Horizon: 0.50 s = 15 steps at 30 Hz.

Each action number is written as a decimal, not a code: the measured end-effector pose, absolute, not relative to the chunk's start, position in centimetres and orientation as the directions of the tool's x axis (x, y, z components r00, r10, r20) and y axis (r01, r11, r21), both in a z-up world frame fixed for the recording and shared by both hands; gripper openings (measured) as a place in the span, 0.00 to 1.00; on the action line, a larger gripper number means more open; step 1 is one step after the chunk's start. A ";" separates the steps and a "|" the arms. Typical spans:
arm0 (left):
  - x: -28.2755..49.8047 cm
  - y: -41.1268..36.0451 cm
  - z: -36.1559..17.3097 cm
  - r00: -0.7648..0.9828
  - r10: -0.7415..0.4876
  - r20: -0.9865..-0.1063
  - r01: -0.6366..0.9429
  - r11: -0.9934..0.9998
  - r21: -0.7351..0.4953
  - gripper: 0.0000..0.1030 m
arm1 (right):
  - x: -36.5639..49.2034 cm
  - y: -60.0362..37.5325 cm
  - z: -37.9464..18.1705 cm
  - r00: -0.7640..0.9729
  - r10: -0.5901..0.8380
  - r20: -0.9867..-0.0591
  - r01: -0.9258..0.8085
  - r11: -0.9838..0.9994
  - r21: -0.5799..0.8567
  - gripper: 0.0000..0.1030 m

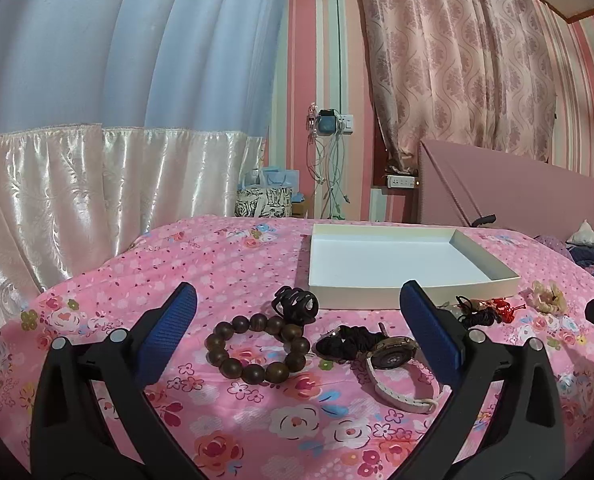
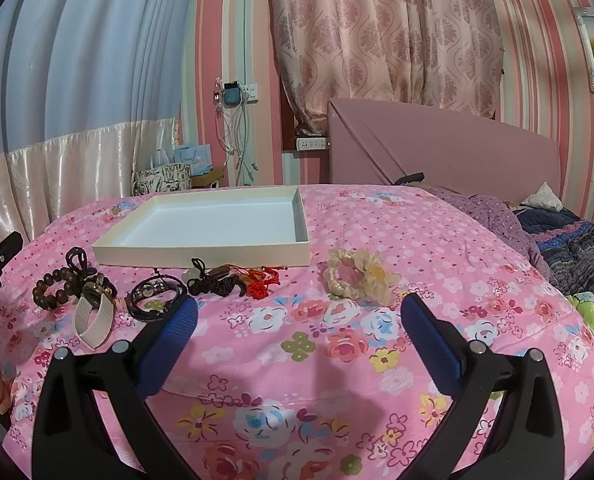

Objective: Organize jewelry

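Your left gripper (image 1: 297, 320) is spread wide and holds nothing. The wooden bead bracelet (image 1: 257, 347) lies flat on the bedspread (image 1: 217, 264), between and just ahead of its fingers; it is a ring with no long axis, so any approach angle serves. The empty white tray (image 1: 381, 260) sits beyond, toward the right finger. Your right gripper (image 2: 299, 318), equally wide and empty, has the cream scrunchie (image 2: 361, 276) just ahead. The left is nearer the beads.

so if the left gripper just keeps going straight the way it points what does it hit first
Probably the wooden bead bracelet, lying on the bedspread between the open left gripper's fingers. The black hair claw sits just behind it; depth is hard to judge through the fisheye.
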<state>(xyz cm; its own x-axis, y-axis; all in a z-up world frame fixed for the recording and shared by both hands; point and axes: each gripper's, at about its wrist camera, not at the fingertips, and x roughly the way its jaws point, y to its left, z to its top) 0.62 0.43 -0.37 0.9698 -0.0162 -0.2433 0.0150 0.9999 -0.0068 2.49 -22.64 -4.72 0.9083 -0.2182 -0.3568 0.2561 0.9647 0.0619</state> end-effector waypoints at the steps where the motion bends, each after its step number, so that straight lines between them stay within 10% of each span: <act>1: 0.7 0.4 -0.4 0.970 -0.014 -0.243 0.012 1.000 -0.007 0.97 | 2.5 -22.6 -4.7 0.909 -0.219 -0.354 0.257 0.964 0.063 0.98; 15: -0.3 0.6 0.2 0.972 -0.009 -0.237 0.008 1.000 -0.005 0.97 | 2.0 -22.5 -4.6 0.914 -0.222 -0.340 0.258 0.964 0.065 0.98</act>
<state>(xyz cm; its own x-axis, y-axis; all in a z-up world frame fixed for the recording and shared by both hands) -0.31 0.60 0.22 0.9716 -0.0090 -0.2366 0.0080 1.0000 -0.0052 2.01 -22.54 -4.64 0.9139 -0.2217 -0.3400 0.2579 0.9640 0.0648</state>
